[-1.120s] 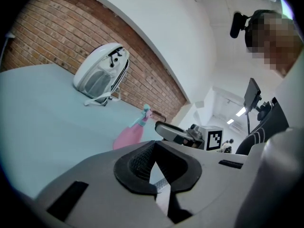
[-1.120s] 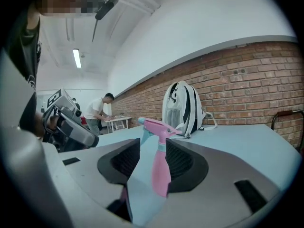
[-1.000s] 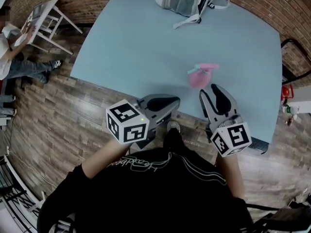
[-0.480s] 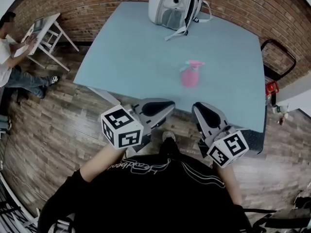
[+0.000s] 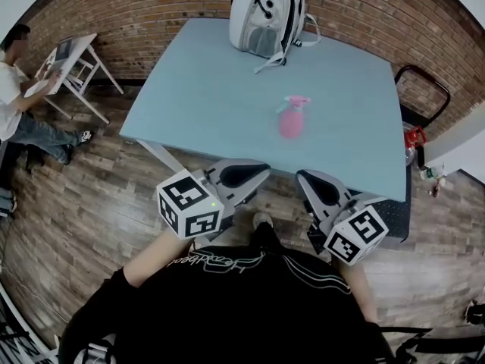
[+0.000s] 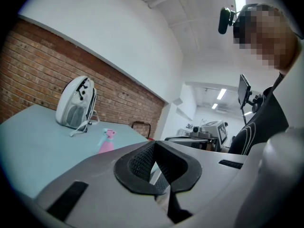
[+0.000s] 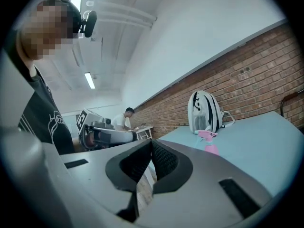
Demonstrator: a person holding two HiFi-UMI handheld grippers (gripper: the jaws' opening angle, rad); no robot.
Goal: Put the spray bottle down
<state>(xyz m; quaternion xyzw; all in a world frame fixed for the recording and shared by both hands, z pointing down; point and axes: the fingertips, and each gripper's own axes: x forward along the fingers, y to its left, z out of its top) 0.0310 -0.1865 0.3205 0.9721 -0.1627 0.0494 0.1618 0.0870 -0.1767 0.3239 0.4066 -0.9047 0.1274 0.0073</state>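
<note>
The pink spray bottle (image 5: 291, 120) stood upright on the light blue table (image 5: 220, 82), in the half nearer the operator and right of centre. Nothing touched it. Its pale trigger head sat at the top, with the nozzle turned toward the left of the head view. Both gripper views showed the same bottle (image 6: 106, 142) (image 7: 209, 144) standing free on the table top.

A white backpack (image 5: 267, 10) stood upright at the far edge of the table, well apart from the bottle, with one strap trailing onto the surface.

The left gripper (image 5: 258, 171) was held off the near edge of the table, over the wooden floor (image 5: 91, 196) and close to the operator's body. Its jaws were closed, pad against pad, with nothing between them (image 6: 154, 148). The right gripper (image 5: 307, 180) was held just beside it at the same edge. Its jaws were likewise closed and empty (image 7: 151, 145). Both grippers pointed toward the table, and neither reached the bottle.

A brick wall (image 5: 151, 6) ran behind the table. A black chair (image 5: 421, 89) stood at the table's right side. At the far left, a person (image 5: 15, 89) sat at a small white table (image 5: 68, 51).
</note>
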